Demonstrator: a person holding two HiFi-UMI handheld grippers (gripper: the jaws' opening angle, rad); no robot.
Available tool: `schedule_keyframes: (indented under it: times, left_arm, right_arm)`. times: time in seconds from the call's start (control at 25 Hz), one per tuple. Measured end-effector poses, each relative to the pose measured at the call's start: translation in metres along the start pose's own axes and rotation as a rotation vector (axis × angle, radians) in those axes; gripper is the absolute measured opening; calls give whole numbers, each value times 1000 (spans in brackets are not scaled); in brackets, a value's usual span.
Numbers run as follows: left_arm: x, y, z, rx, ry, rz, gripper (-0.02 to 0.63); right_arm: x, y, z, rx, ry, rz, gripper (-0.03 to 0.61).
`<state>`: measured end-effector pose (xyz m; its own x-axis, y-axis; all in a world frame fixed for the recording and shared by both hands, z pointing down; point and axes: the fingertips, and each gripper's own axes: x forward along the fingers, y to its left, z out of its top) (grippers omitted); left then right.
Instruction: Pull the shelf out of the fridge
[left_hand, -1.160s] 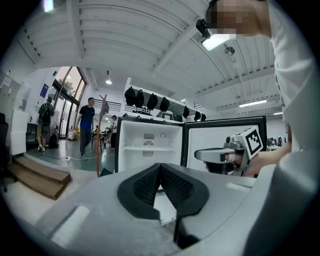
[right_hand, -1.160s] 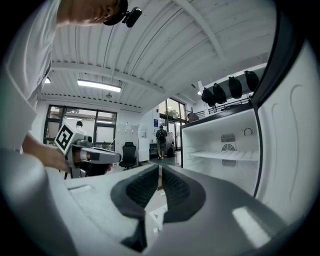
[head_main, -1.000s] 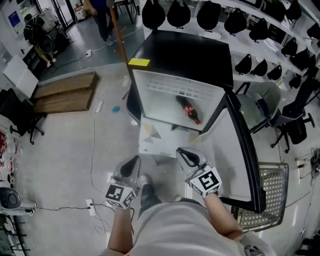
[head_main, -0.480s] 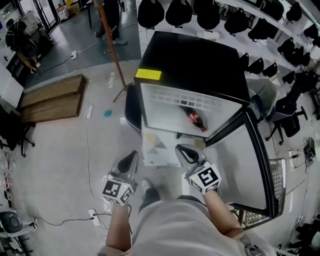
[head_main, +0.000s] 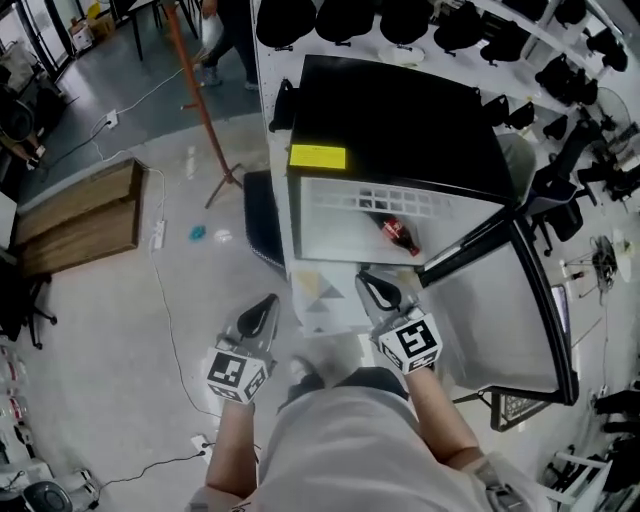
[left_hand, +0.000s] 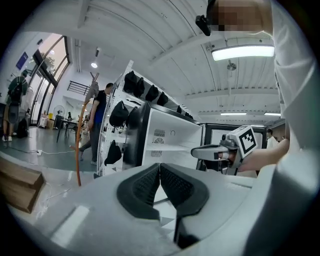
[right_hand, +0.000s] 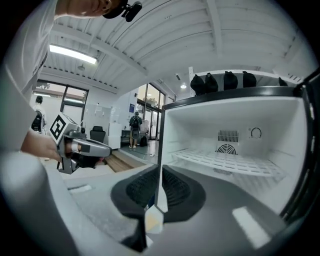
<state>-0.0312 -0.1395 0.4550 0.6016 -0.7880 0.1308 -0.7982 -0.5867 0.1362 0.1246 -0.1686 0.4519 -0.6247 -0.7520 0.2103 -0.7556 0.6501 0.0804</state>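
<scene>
Right gripper view shows shelf (right_hand: 225, 161) inside fridge (right_hand: 197, 122), well beyond touching fingers (right_hand: 178, 189)

Bright ceiling lamp (left_hand: 242, 52); fisheye-warped edges; sharp focus.

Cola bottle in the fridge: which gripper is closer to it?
Right. The right gripper is in front of the open fridge, just short of the cola bottle; the left gripper is farther off to the left, over the floor.

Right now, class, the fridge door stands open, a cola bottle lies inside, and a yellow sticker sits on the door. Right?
Not quite: the head view shows the yellow sticker on the fridge's black top, not the door. The rest holds.
</scene>
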Motion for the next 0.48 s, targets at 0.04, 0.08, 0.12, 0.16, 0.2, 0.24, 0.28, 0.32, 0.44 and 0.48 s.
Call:
schedule_keyframes:
  times: [0.04, 0.08, 0.12, 0.16, 0.2, 0.24, 0.28, 0.32, 0.44, 0.48]
  left_arm:
    - [1, 4, 0, 0, 3, -14, 9]
    - [1, 8, -1, 1, 6, -28, 9]
    - [3, 11, -2, 2, 10, -39, 9]
    - [4, 14, -4, 1, 15, -49, 9]
    - [5, 16, -5, 0, 20, -58, 9]
    - [6, 18, -6, -2, 24, -65, 9]
    - [6, 20, -7, -4, 26, -69, 9]
    - [7, 22, -7, -6, 28, -71, 9]
    - [6, 29, -8, -15, 30, -64, 9]
    - [5, 32, -8, -19, 31, -56, 9]
  right_arm:
    - [4, -1, 0, -14, 9, -17, 21]
    - [8, -3, 0, -29, 18, -31, 21]
    - [12, -5, 0, -45, 27, -45, 23]
    - [15, -9, 0, -60, 34, -60, 23]
    - [18, -12, 0, -74, 41, -77, 23]
    - [19, -16, 0, -87, 46, -92, 23]
    - [21, -20, 0, -95, 50, -107, 25]
    - [23, -24, 0, -101, 52, -117, 25]
    - [36, -32, 5, -187, 83, -132, 41]
    - [41, -34, 5, -236, 102, -137, 43]
